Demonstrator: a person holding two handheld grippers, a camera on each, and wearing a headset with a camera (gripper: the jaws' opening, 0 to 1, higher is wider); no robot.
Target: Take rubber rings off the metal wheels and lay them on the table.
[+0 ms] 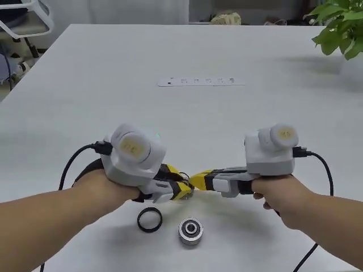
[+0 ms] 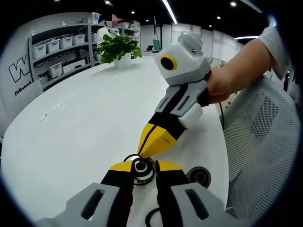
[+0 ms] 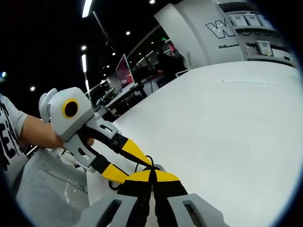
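Left gripper (image 2: pixel 144 166) clamped on a metal wheel (image 2: pixel 141 171) above the table (image 1: pixel 227 113), right gripper (image 3: pixel 151 176) jaws pinched together on its rubber ring (image 3: pixel 144 161), loose ring (image 1: pixel 150 219) and second wheel (image 1: pixel 191 230) lying on the table near the person

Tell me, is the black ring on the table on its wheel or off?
Off. The rubber ring lies flat on the table, beside the metal wheel, not touching it.
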